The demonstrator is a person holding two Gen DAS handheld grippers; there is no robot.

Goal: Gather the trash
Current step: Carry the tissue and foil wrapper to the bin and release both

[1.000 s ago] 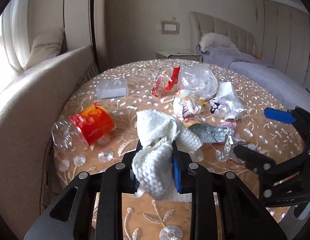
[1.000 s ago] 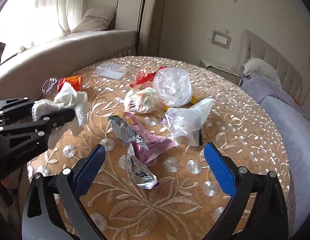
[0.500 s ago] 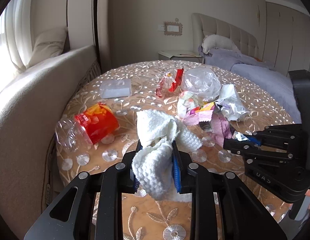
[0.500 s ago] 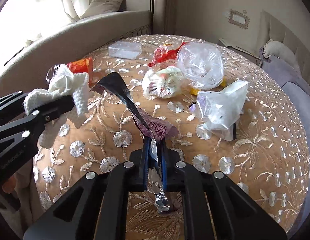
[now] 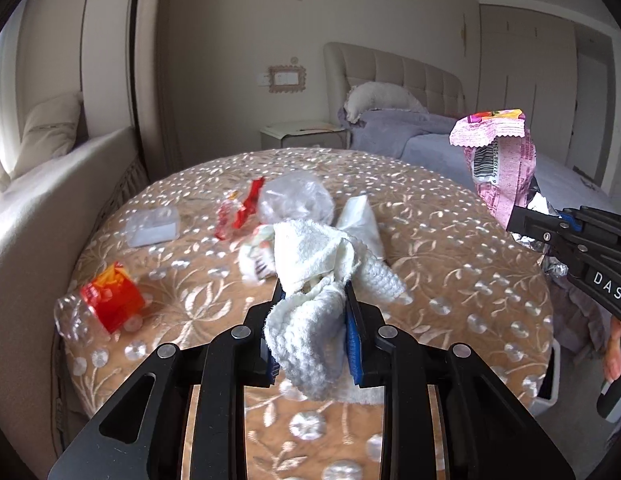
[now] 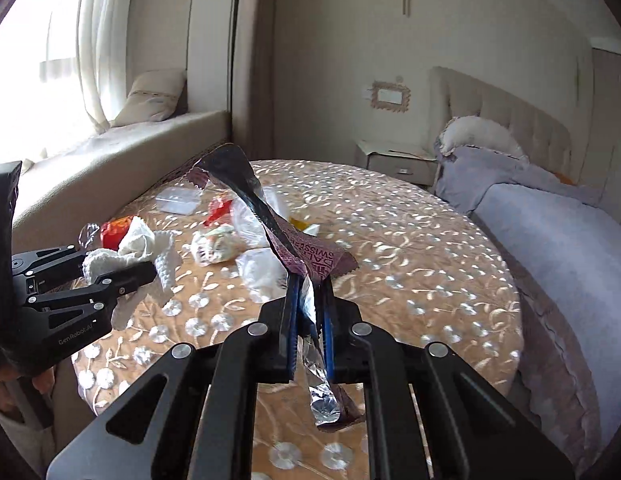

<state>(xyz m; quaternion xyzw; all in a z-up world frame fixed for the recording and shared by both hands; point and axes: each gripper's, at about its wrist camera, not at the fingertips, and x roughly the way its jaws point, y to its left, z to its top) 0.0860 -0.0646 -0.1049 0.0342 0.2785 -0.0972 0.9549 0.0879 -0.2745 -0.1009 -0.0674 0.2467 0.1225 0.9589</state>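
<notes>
**Ana:** Two grippers are up over the round table (image 5: 450, 240), and both are loaded. The left gripper (image 5: 312, 300) has its jaws pinching a white knitted cloth (image 5: 310, 320), which bunches between the blue pads and flops forward over the fingertips.

**Ben:** And the right gripper (image 6: 308, 292)?

**Ana:** Its jaws are pressed nearly together on a pink snack wrapper (image 6: 310, 260). The wrapper's silver foil lining hangs down behind the pads, while its dark twisted end sticks up and away. In the left wrist view the same wrapper stands upright above the right gripper, barcode showing, held clear of the tablecloth.

**Ben:** What trash lies on the table?

**Ana:** A crushed clear bottle with a red and orange label (image 5: 106, 308) sits near the left edge. Farther back is a small clear plastic box (image 5: 152, 226), then a red wrapper (image 5: 240, 210) just beside a crumpled clear plastic bag (image 5: 296, 200). A white plastic bag (image 5: 360, 220) lies right of that, and a crumpled printed wrapper (image 6: 214, 246) sits partly hidden behind the cloth in the left view.

**Ben:** Anything beyond the table?

**Ana:** A bed with a lilac cover (image 6: 550, 240) on the right, a cushioned window seat (image 6: 110, 160) on the left.
</notes>
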